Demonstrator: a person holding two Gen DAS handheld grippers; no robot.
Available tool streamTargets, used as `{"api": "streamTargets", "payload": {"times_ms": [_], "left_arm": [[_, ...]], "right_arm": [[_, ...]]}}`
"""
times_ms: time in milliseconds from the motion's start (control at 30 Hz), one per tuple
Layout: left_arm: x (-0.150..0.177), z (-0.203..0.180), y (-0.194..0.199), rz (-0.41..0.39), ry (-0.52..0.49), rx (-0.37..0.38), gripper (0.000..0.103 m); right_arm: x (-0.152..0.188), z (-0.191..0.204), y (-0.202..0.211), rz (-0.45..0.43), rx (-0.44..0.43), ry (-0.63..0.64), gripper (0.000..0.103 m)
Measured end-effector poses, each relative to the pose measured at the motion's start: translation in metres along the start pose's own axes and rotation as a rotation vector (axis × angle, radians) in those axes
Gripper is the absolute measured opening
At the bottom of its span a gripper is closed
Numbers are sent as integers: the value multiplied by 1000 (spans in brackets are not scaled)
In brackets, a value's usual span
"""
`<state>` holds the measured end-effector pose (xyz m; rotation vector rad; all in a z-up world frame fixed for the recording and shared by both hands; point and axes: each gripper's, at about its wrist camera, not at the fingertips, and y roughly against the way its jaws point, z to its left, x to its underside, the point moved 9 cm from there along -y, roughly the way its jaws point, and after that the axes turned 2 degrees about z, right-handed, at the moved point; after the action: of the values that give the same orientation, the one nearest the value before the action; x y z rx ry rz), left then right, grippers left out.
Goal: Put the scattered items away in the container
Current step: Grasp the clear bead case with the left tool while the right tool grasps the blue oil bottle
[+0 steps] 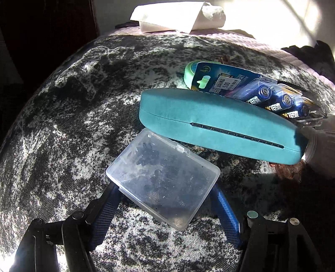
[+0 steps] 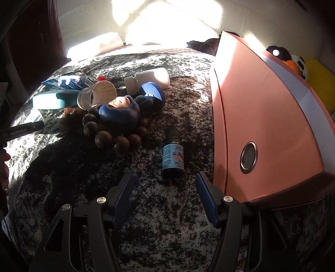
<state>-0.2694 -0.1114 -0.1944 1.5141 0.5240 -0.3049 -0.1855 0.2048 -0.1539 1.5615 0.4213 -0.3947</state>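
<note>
In the left wrist view my left gripper (image 1: 164, 189) is shut on a clear plastic box (image 1: 163, 177) and holds it over the mottled cloth. Beyond it lie a teal glasses case (image 1: 209, 123), a battery pack (image 1: 261, 94) and a green tape roll (image 1: 189, 72). In the right wrist view my right gripper (image 2: 166, 177) is open and empty, just short of a small dark bottle with a blue label (image 2: 173, 153). The pink container box (image 2: 266, 125) stands to the right. A blue figurine (image 2: 129, 106), wooden beads (image 2: 108, 136), a white bottle (image 2: 148, 80) and a jar (image 2: 96, 95) lie farther back.
A white tissue pack (image 1: 178, 16) lies at the far edge of the bed. Plush toys (image 2: 297, 62) sit behind the pink box. The left gripper's arm (image 2: 21, 129) shows at the left edge of the right wrist view.
</note>
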Motion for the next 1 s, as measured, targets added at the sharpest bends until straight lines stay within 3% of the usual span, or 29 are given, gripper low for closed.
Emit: {"api": "streamTargets", "payload": {"times_ms": [367, 500, 600, 700, 800, 867, 1000], "left_arm": [[9, -9, 8, -16, -73, 66, 65], [26, -31, 19, 7, -166, 147, 65], [43, -53, 29, 23, -256, 207, 64], [63, -75, 43, 39, -346, 257, 65], [74, -83, 50, 41, -373, 246, 69], [76, -83, 52, 44, -346, 245, 74], [73, -81, 53, 55, -279, 260, 75]], "right_arm": [[-19, 21, 18, -123, -73, 33, 65], [-25, 4, 12, -121, -69, -38, 43], [-20, -6, 10, -107, -15, -49, 39], [-12, -23, 8, -77, 8, -87, 40], [-5, -32, -3, -28, -16, -112, 45], [-2, -35, -9, -3, -32, -129, 48], [-4, -33, -19, 8, -54, -163, 58]]}}
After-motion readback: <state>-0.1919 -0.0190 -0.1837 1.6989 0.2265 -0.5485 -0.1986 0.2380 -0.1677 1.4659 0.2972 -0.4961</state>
